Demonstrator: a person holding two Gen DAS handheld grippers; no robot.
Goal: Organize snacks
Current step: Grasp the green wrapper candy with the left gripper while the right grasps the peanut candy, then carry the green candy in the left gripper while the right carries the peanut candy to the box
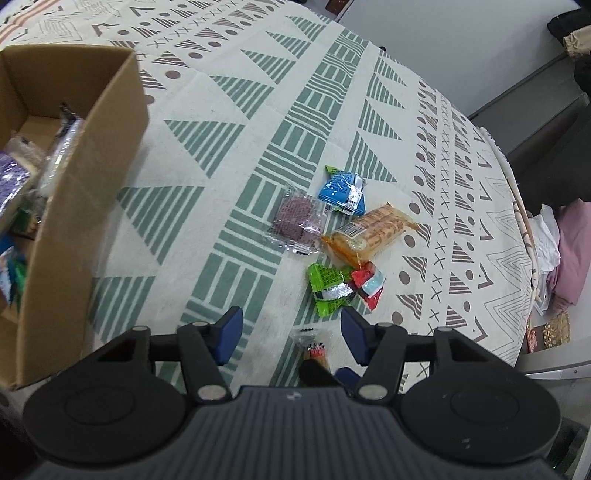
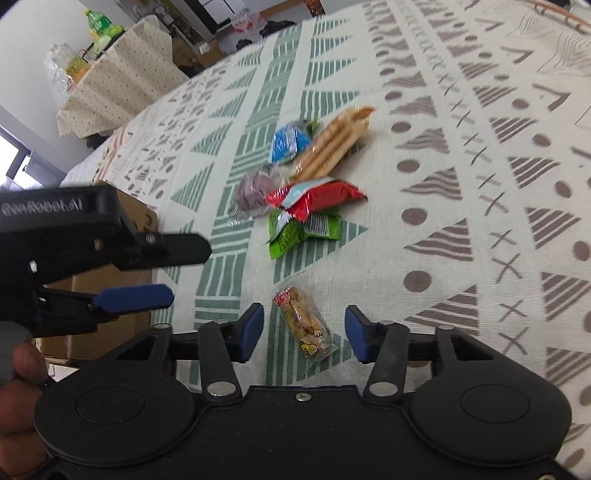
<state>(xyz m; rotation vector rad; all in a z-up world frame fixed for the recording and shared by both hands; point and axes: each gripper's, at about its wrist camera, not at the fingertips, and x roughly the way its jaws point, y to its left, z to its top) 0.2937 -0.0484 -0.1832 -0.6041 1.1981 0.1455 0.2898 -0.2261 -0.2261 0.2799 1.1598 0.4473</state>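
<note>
Several wrapped snacks lie on the patterned tablecloth (image 1: 229,155): a blue packet (image 1: 341,190), a purple cake in clear wrap (image 1: 297,219), an orange biscuit pack (image 1: 373,230), a green packet (image 1: 328,290) and a red packet (image 1: 369,282). A small clear-wrapped nut bar (image 2: 303,323) lies between my right gripper's (image 2: 304,332) open fingers. My left gripper (image 1: 291,334) is open and empty above the cloth, and shows from the side in the right wrist view (image 2: 177,269). A cardboard box (image 1: 96,147) at the left holds several snacks.
The table edge curves at the right, with a pink cloth (image 1: 576,251) beyond it. A side table with bottles (image 2: 99,29) stands at the far left in the right wrist view. A hand (image 2: 18,387) holds the left gripper.
</note>
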